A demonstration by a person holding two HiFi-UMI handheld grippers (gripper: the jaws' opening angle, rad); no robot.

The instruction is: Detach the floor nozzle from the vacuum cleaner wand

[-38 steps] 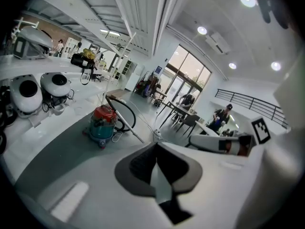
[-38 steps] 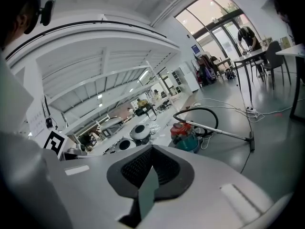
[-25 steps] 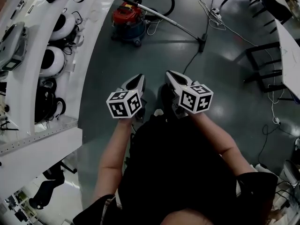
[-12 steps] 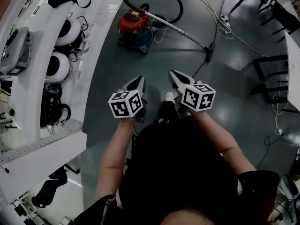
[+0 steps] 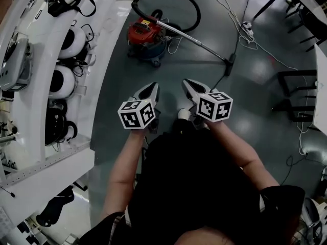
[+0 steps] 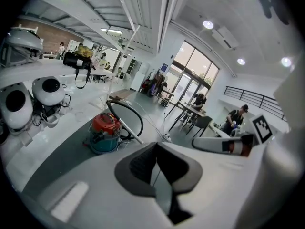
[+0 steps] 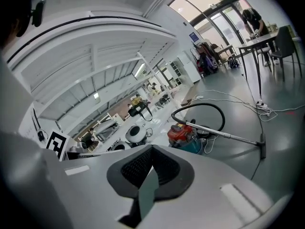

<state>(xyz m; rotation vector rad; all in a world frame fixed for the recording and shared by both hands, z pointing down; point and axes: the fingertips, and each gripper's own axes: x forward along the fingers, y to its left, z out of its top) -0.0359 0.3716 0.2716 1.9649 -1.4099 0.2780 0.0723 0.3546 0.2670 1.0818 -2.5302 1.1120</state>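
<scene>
both grippers empty, vacuum cleaner ahead
left gripper [image 5: 149, 90] and right gripper [image 5: 188, 84] jaws closed together at frame centre; floor nozzle [image 5: 231, 64] on the wand [image 5: 196, 39], upper right; canister [image 5: 146, 36] upper centre.

Bare grey floor [image 5: 127, 70] is lying open at twelve o'clock, stretching up to the red and teal canister vacuum [image 5: 146, 37]. Its silver metal wand [image 5: 196, 42] is slanting across the way towards one o'clock, ending at the black floor nozzle [image 5: 231, 65], with a thin black cord [image 5: 219, 80] trailing back from there. The curved white bench [image 5: 33, 111] is walling off nine o'clock. Black-framed furniture [image 5: 296, 73] is crowding three o'clock.
</scene>
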